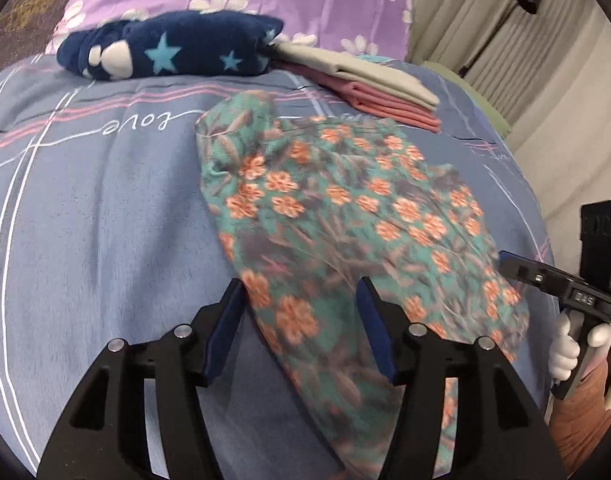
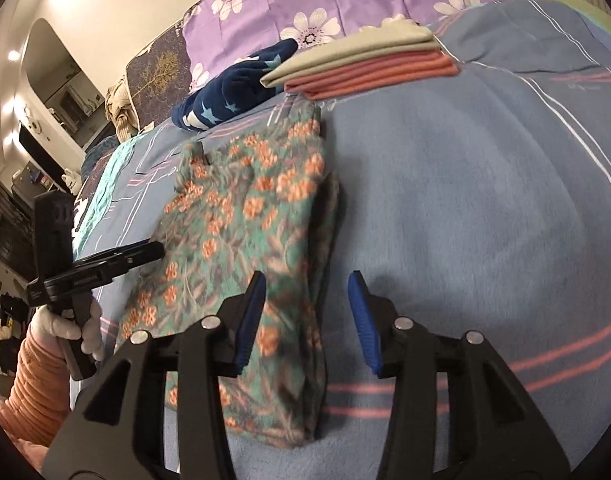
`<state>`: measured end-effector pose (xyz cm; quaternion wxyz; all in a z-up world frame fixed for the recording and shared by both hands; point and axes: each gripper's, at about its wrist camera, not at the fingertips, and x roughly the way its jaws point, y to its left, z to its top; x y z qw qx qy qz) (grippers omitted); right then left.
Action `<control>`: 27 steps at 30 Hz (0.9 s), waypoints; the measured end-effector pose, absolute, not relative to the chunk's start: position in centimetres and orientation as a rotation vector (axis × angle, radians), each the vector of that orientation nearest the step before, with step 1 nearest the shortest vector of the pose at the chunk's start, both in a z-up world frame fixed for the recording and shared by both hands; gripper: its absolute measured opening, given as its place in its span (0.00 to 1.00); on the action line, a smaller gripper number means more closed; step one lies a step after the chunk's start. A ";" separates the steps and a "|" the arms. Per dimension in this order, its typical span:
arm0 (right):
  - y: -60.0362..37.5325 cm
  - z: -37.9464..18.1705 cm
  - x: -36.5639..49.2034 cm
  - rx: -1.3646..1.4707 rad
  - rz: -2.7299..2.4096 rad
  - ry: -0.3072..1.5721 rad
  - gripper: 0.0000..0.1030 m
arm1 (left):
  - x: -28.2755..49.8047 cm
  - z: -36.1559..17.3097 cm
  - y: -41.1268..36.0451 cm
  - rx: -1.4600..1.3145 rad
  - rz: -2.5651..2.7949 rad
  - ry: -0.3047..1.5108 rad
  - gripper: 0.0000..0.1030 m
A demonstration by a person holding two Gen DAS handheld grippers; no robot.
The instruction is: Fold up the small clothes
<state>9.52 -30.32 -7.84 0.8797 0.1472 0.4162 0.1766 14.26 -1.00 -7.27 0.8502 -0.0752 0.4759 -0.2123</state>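
Both grippers hang open over a floral garment laid folded lengthwise on the bed.

The left gripper [image 1: 301,332] and right gripper [image 2: 305,320] have their jaws apart, gripping nothing, so the floral garment [image 1: 345,216] rests flat on the blue bedspread [image 1: 97,208]. Its layers look aligned, though blur obscures the edges. A folded pink and beige stack [image 2: 365,64] sits beyond, likely finished pieces set aside.
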 end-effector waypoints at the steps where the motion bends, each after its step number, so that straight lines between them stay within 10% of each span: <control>1: -30.3 -7.8 9.9 0.308 0.375 0.870 0.43 | 14.7 -7.5 -0.8 -0.182 -0.451 1.011 0.57; 27: -29.5 -9.8 17.4 0.450 0.593 0.979 0.53 | 19.2 -8.5 -0.4 -0.341 -0.569 1.012 0.74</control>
